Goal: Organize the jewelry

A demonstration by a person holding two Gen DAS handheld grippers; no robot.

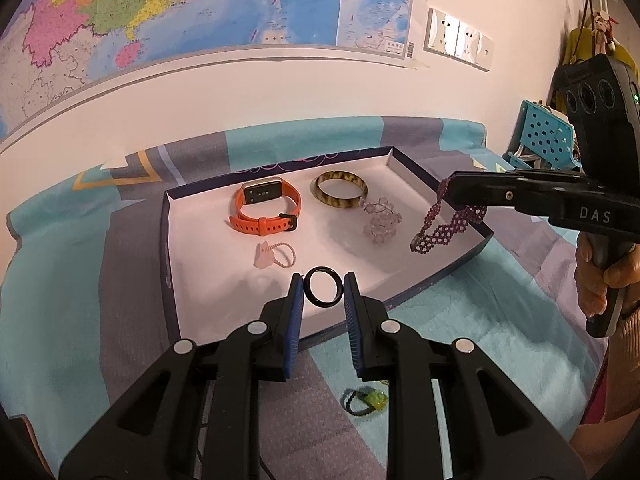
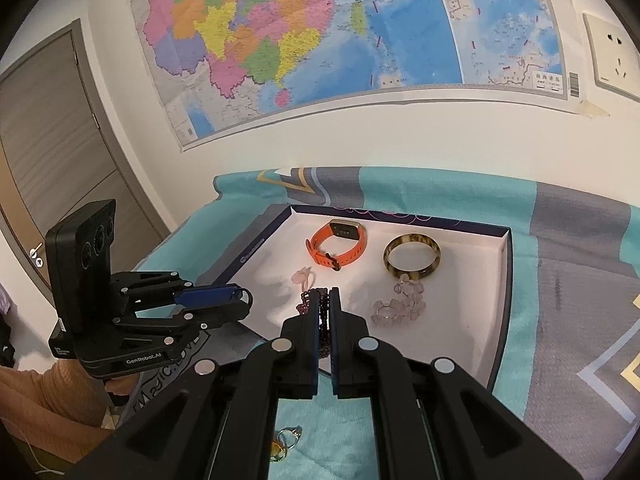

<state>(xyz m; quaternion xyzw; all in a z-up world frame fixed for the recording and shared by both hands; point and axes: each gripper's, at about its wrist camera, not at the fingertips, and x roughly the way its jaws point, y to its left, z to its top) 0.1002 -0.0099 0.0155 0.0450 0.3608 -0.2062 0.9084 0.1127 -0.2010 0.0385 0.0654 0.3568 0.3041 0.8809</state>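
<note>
**Both grippers loaded over the jewelry box**

We see the left gripper (image 1: 323,286) holding a black ring (image 1: 323,287) between its blue fingers (image 1: 294,300), gap narrow, pads on either side of the band. It hangs above the near edge of the open box (image 1: 170,240), ring upright, hole facing the camera.

The right gripper (image 2: 329,300) is clamped tight on a purple beaded bracelet (image 2: 320,308). From the left wrist view the bracelet (image 1: 444,224) dangles from the fingers over the right side of the box, lower end drooping toward the white floor; we can't tell if it touches. A hand (image 1: 600,276) grips the handle at right.

Inside the box, on the white lining:
- orange smartwatch (image 1: 266,208), back left, strap buckled in a loop
- brown mottled bangle (image 1: 340,189), back centre, lying flat
- clear pink bead bracelet (image 1: 380,220), touching the bangle's front right edge
- pink hair tie with a pale charm (image 1: 272,255), front left, apart from the watch

The box sits on a teal and grey blanket (image 1: 80,280) over the worktop. Outside the box, on the blanket under the left gripper, lies a dark hair tie with a green charm (image 1: 366,400). In the right wrist view a small gold ring (image 2: 290,436) lies on the blanket below the gripper; the detail is partly hidden.

Behind: a wall map (image 2: 320,40), wall sockets (image 1: 460,38), a door (image 2: 52,160) at left, and a blue perforated basket (image 1: 540,136) at right.
</note>
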